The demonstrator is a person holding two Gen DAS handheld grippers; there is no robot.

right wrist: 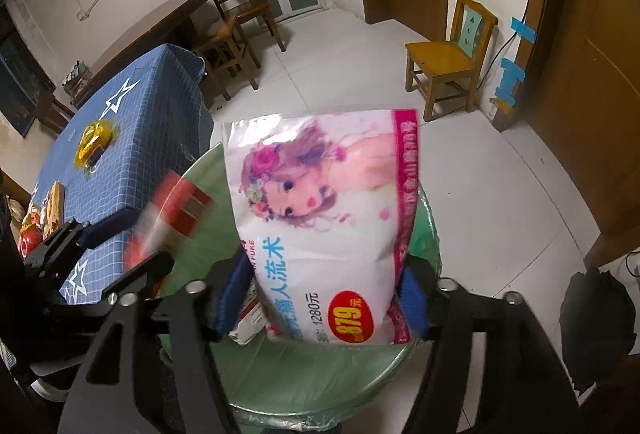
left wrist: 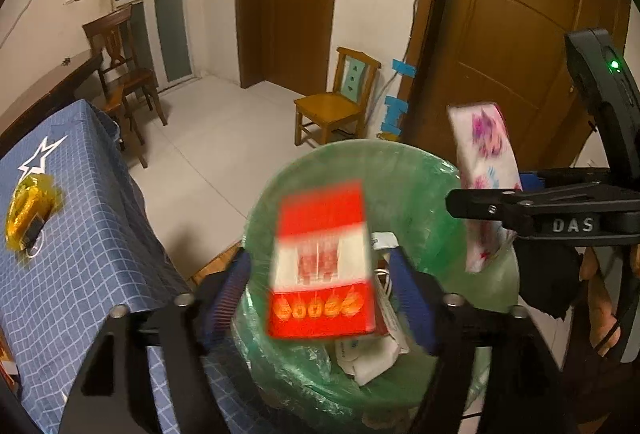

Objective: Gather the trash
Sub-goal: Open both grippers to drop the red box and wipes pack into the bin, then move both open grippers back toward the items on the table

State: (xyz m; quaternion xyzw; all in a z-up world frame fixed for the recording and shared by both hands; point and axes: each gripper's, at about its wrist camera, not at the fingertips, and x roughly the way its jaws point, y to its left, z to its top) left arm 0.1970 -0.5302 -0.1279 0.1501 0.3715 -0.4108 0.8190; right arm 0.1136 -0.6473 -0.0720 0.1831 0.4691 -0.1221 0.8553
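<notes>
Here your left gripper (left wrist: 320, 294) tilts down over the green-lined bin (left wrist: 400, 169), jaws spread, the blurred red-and-white box (left wrist: 322, 262) loose between them; your right gripper (right wrist: 320, 298), angled steeper, stands parted around the pink printed packet (right wrist: 328, 209) above the same bin.

A plain room under dim light.
Pale tiled floor (left wrist: 224, 137), brown wooden doors (left wrist: 516, 33), small yellow wooden chair (left wrist: 336, 105), blue checked tablecloth (left wrist: 80, 234).
</notes>
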